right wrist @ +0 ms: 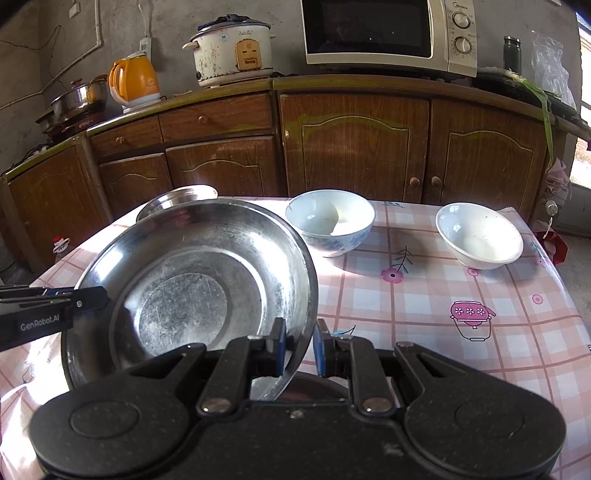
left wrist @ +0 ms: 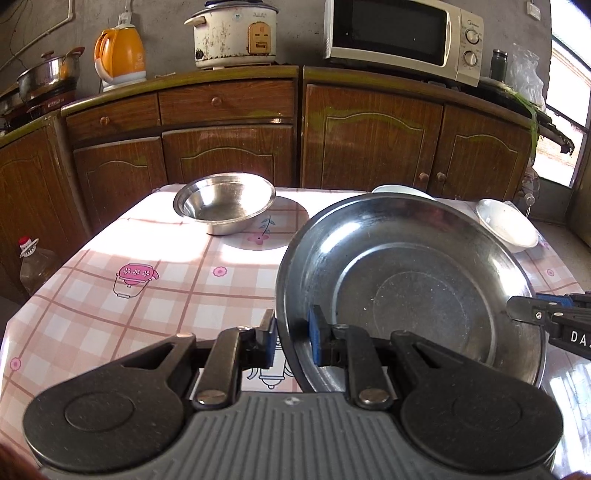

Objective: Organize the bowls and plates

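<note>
Above the checked tablecloth [left wrist: 110,295], my left gripper [left wrist: 291,338] and right gripper [right wrist: 299,345] each clamped on the steel plate [left wrist: 406,288] rim, plate tilted, steel bowl [left wrist: 225,201] beyond.

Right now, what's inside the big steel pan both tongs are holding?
Nothing visible inside the steel pan: bare scratched metal. Left tongs and right tongs pinch opposite rim edges. What lies under it is hidden.

Two steel dishes: a wide plate [left wrist: 410,291] and a deeper bowl [left wrist: 225,203]. Two white bowls, one w/ blue pattern [right wrist: 330,221], one plain [right wrist: 478,236]. Two tongs, left [left wrist: 291,334] and right [right wrist: 299,349]. Back row: one kettle [left wrist: 120,55], one rice cooker [left wrist: 234,33], one microwave [left wrist: 402,35], one pot [left wrist: 48,77].
</note>
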Action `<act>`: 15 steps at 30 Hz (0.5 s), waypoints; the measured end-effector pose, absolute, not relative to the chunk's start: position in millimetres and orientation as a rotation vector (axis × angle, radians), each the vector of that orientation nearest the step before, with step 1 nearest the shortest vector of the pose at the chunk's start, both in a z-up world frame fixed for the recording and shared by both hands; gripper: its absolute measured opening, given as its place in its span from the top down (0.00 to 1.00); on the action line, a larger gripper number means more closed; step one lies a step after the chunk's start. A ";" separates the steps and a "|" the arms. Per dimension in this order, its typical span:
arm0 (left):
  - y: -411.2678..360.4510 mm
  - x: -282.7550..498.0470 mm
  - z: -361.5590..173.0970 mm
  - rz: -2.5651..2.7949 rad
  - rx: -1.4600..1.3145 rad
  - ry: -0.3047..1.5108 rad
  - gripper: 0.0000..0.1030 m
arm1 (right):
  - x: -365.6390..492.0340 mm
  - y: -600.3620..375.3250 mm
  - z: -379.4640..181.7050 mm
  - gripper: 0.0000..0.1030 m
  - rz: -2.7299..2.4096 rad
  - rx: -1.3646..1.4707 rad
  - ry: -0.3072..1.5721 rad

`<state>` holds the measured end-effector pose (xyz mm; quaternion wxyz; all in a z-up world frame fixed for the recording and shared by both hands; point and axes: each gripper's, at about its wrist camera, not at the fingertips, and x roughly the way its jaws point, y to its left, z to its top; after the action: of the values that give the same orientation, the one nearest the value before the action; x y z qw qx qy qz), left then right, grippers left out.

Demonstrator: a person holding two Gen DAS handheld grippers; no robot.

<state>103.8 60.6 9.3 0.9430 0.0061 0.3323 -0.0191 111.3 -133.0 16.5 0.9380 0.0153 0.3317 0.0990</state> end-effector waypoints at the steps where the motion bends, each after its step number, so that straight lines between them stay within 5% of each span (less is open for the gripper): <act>1: 58.6 101.0 10.3 -0.035 0.014 0.681 0.81 | 108.7 -133.7 16.8 0.80 0.202 0.027 0.673; 15: 53.4 75.5 7.4 0.037 -0.009 0.712 0.81 | 88.0 -136.5 10.4 0.80 0.257 0.002 0.674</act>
<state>75.5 53.4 7.4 0.9371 -0.0044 0.3485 0.0181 88.0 -136.5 10.4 0.9357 0.0008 0.3297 0.1258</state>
